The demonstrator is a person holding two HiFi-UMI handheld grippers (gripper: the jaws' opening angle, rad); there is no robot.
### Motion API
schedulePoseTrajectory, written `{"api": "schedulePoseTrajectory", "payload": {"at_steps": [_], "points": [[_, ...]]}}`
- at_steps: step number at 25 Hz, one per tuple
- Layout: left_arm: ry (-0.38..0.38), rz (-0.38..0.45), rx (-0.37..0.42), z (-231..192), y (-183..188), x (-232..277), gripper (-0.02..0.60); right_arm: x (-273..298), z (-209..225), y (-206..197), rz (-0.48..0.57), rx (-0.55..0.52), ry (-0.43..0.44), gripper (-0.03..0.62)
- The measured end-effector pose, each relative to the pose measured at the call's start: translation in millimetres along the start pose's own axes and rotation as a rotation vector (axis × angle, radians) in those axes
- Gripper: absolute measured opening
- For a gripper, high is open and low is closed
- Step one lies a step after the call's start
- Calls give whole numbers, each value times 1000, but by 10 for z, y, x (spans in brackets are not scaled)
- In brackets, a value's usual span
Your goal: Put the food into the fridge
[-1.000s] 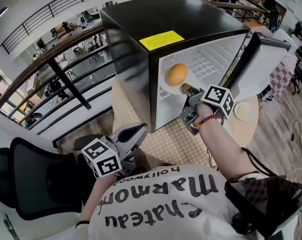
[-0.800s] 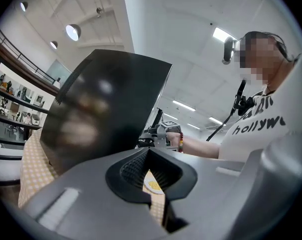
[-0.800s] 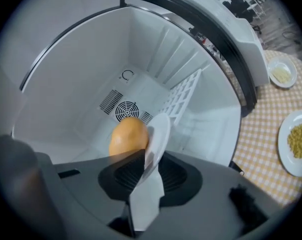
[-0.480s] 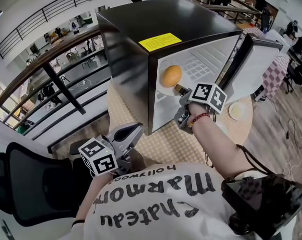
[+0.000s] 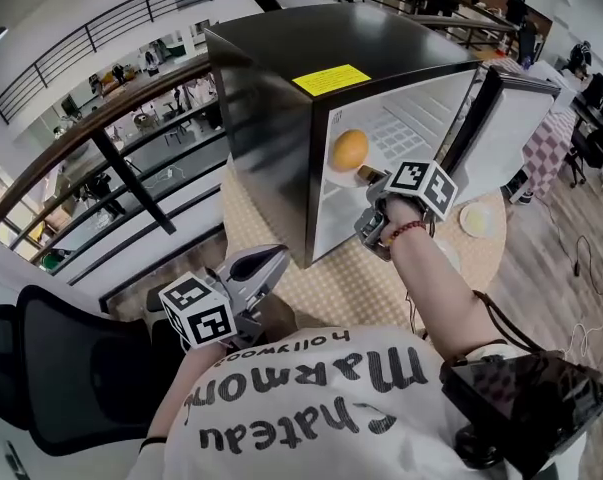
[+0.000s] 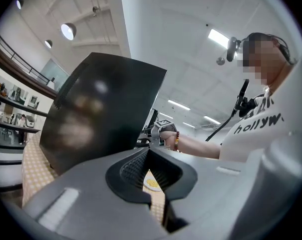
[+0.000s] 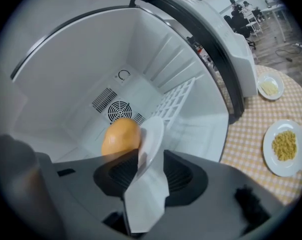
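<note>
The right tongs (image 7: 142, 170) are clamped narrow on the near rim of a white plate (image 7: 151, 131), which stands tilted on edge between them. A round orange-yellow piece of food (image 7: 120, 136) sits on the plate just ahead of the tong tips and slightly to their left. Beyond it is the white inside of the fridge (image 7: 85, 59), with a round vent on the back wall. The right gripper view alone shows this grip and the fridge interior. It also shows the open door (image 7: 216, 44) to the right of the tongs. Further right, on the checked surface (image 7: 243, 139), are a plate of yellow grains (image 7: 284, 146) and a smaller dish (image 7: 269, 88).

The head view shows the food at the mouth of the fridge, ahead of the right tongs. It shows the fridge as a black box with a yellow label (image 5: 330, 79) on top, which the gripper views do not show.

The left tongs (image 6: 147, 151) are closed tip to tip with nothing between them. In their own view the dark side of the fridge rises ahead and to the left, and the person's right hand (image 6: 166, 134) is beyond the tips. The head view places the left tongs low, near the person's body, well apart from the right tongs and beside a black chair (image 5: 61, 368).
</note>
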State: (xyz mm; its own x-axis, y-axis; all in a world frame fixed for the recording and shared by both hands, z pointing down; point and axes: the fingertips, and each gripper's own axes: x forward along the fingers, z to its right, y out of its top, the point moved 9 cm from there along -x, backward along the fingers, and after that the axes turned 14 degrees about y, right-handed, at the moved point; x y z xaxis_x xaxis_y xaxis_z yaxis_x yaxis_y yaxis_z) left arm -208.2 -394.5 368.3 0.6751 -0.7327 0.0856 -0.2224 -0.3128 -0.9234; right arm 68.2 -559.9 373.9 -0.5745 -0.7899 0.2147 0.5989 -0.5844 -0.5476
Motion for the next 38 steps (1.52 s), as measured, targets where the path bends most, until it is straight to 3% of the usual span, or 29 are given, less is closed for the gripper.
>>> {"api": "schedulePoseTrajectory", "payload": {"at_steps": [7,11,13,16,22,27,31,35,38], "points": [[34,-5,-26,8,-200,-205,6,-305,55,-73,134,-26,53,166],[69,-9,-34,112,-292,-243,6,-506,57,-63,230,10,229,156],[82,-9,-32,226,-344,-233,6,-646,116,-84,242,33,309,88],[103,8,-36,430,-387,-164,6,-879,235,-79,228,33,382,28],[224,94,-98,953,-568,-20,6,-1518,591,-45,170,79,499,17],[318,134,-110,1452,-777,13,6,-2127,983,29,90,-42,505,17],[383,154,-117,1897,-996,9,6,-2532,1212,28,23,-76,547,18],[431,179,-112,2302,-1236,13,6,-2889,1360,-38,-65,-118,518,18],[446,181,-130,2617,-1427,-25,6,-3094,1406,-115,-70,-125,613,17]]}}
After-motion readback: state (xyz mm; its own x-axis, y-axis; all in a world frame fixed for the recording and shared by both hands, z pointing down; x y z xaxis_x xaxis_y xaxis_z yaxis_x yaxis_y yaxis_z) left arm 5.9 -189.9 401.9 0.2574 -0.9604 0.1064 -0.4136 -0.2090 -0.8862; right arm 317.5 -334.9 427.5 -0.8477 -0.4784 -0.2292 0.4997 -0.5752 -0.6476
